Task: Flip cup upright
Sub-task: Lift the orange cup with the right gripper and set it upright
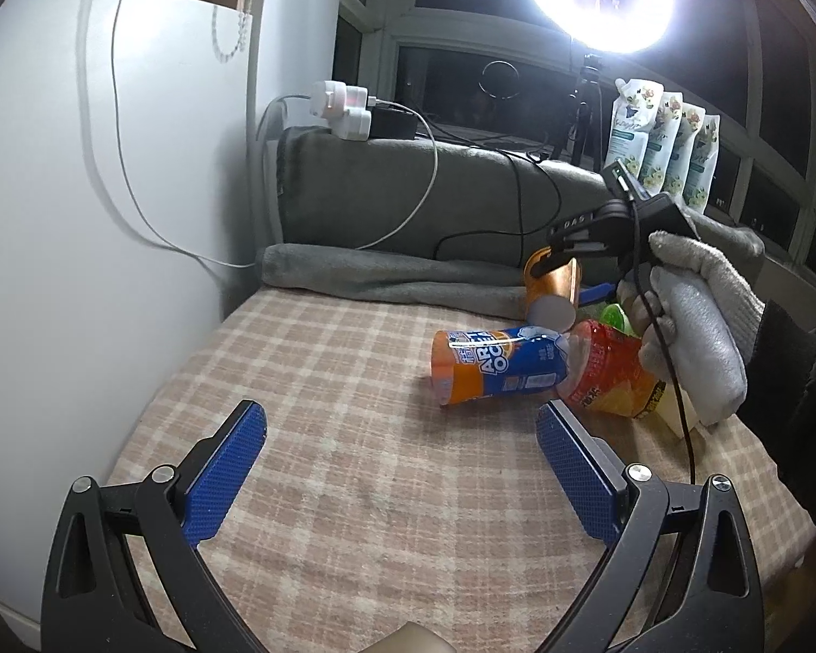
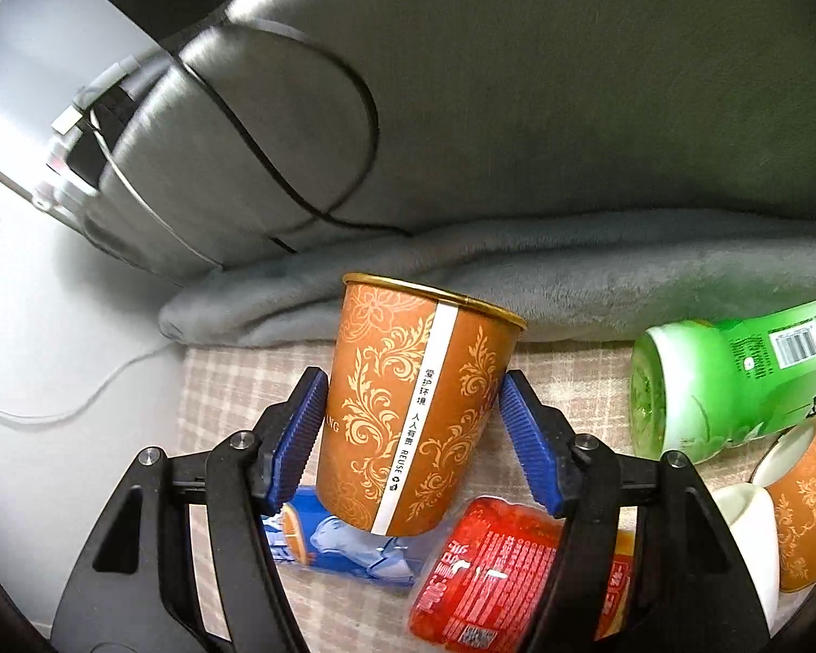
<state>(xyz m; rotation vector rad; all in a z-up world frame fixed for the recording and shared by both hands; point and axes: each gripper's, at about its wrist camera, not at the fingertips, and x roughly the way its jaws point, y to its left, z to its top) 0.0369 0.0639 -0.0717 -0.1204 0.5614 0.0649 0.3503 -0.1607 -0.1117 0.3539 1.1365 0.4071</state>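
Right gripper (image 2: 410,424): fingers clamped on orange cup (image 2: 416,408), lifted, tilted, not yet set down | left gripper (image 1: 400,468): fingers apart, empty | other cups lie on table (image 1: 353,490).

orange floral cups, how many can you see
2: one orange floral cup gripped in the right hand-held gripper above the table, another lying at the right edge beneath the green cup. More may be hidden.

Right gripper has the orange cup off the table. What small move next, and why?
Probably lower it onto bare checked cloth. The orange cup sits rim-up between the right gripper pads but hangs above the blue can and red cup, so shift it left first.
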